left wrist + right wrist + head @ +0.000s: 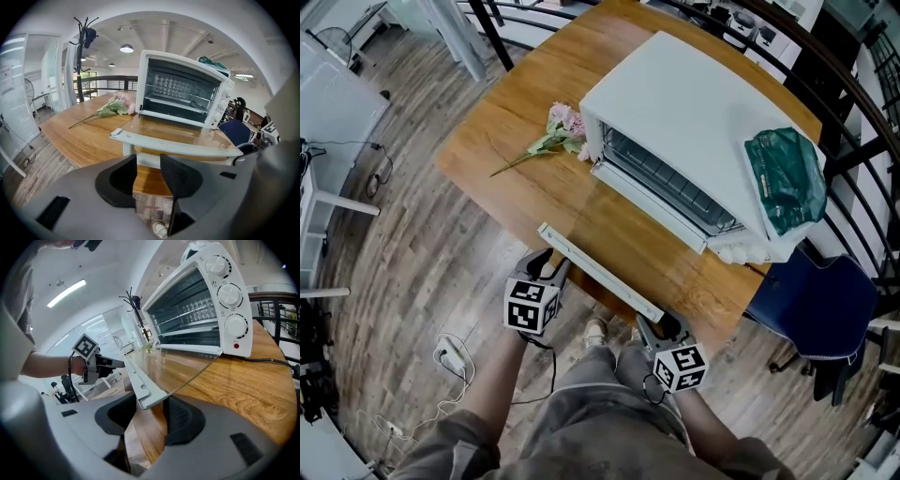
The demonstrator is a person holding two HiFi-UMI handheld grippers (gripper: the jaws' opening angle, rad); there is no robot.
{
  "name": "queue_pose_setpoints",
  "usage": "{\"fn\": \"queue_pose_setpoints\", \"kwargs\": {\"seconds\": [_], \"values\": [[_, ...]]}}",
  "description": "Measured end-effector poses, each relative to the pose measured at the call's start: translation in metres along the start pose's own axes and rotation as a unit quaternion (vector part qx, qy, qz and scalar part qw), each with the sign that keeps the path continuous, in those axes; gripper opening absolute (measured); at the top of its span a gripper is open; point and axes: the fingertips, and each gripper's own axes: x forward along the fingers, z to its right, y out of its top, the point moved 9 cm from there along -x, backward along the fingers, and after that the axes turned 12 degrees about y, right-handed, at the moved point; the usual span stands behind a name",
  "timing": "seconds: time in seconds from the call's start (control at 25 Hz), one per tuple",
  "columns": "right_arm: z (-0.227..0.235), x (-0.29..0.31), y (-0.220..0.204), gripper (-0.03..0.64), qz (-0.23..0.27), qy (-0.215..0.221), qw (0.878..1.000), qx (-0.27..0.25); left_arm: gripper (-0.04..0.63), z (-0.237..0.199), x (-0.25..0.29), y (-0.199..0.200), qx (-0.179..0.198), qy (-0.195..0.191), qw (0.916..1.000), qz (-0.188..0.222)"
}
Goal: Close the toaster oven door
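Hanging flat open over the table's (516, 141) near edge, the oven door (600, 272) meets both tools. The left gripper (148, 161) gapes empty just short of the handle, and the right gripper (151, 404) stands apart around the handle's right end.

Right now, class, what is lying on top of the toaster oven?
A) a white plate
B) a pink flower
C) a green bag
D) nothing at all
C: a green bag rests on the white top of the toaster oven, while the pink flower lies on the table beside it.
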Motion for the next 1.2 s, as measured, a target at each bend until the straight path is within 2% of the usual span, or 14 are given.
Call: {"fn": "queue_pose_setpoints", "kwargs": {"seconds": [0.12,0.28,0.64,0.76,0.8,1.0,1.2], "values": [[-0.004,-0.008,0.014,0.186,0.021,-0.002,1.000,-0.004,0.170,0.005,-0.012,0.011,0.005,0.003,1.0000,0.005],[-0.009,-0.022,0.037,0.186,0.057,0.004,0.998,0.007,0.169,0.013,-0.038,0.033,0.007,0.005,0.9995,0.031],[0.000,-0.041,0.080,0.193,0.119,0.025,0.989,0.081,0.169,0.046,-0.069,0.086,0.033,-0.005,0.9963,0.079],[0.001,-0.047,0.096,0.155,0.144,0.032,0.985,0.092,0.169,0.056,-0.078,0.098,0.038,-0.004,0.9954,0.088],[0.002,-0.049,0.102,0.135,0.151,0.032,0.983,0.097,0.169,0.058,-0.080,0.101,0.039,-0.003,0.9952,0.090],[0.018,-0.056,0.127,0.135,0.205,0.036,0.965,0.158,0.169,0.066,-0.094,0.115,0.036,0.009,0.9942,0.101],[0.034,-0.063,0.153,0.147,0.241,0.045,0.951,0.190,0.169,0.069,-0.111,0.126,0.035,0.020,0.9925,0.115]]}}
